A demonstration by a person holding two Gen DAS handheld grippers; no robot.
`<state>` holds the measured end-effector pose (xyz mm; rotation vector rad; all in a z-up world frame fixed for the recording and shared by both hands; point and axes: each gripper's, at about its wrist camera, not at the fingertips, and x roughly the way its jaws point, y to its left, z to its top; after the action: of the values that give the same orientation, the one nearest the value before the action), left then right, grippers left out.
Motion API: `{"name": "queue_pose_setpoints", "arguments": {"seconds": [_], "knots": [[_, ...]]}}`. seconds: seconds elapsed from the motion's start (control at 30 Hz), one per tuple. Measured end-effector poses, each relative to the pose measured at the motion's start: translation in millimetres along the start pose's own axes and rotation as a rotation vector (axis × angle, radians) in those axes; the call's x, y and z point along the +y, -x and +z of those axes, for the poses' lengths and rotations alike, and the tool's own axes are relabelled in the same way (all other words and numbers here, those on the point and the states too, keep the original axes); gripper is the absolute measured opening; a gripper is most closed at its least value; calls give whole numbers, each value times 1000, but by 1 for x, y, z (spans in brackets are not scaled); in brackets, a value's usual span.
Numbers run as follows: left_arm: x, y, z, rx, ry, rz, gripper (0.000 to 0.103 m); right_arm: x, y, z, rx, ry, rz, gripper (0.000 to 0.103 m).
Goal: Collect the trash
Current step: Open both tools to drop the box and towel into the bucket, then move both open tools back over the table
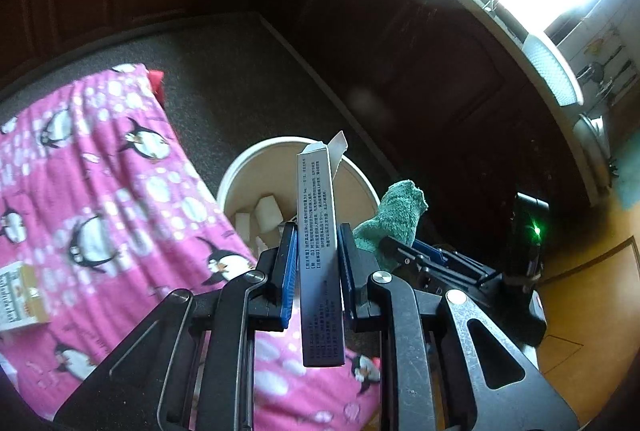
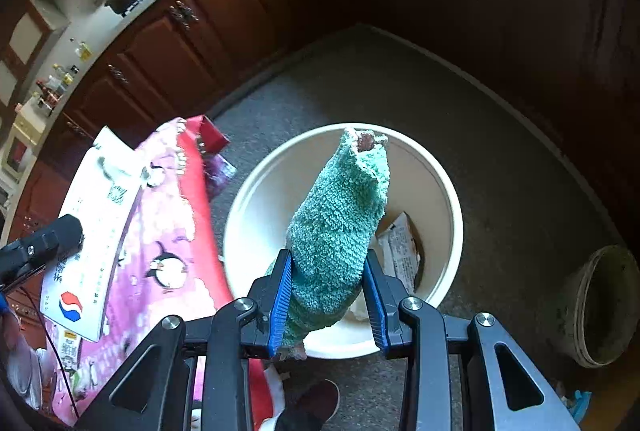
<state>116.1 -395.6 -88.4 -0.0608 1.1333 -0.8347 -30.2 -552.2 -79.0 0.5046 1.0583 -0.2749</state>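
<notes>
Left hand-held gripper (image 1: 318,263) clamps a grey box (image 1: 320,255), upright, above the white bin (image 1: 240,167). Right hand-held gripper (image 2: 329,295) grips a green cloth (image 2: 340,223) over the same bin (image 2: 444,187); wrappers (image 2: 400,251) lie inside.

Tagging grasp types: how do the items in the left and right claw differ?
Left claw pinches a rigid, slim grey printed box; right claw squeezes a soft, fuzzy teal cloth. The box stands straight with a torn flap; the cloth bulges and droops. Both are held upright over the white bucket.
</notes>
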Motion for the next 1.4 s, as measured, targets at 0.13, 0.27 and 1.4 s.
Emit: {"name": "queue_pose_setpoints", "arguments": {"seconds": [0.13, 0.27, 1.4], "knots": [[5, -17, 0, 21, 8, 11, 17, -4, -11, 3, 15, -15, -8, 33], [6, -24, 1, 27, 8, 7, 17, -4, -16, 3, 26, -24, -27, 37], [57, 74, -60, -93, -6, 209, 52, 80, 25, -21, -32, 78, 55, 59]]}}
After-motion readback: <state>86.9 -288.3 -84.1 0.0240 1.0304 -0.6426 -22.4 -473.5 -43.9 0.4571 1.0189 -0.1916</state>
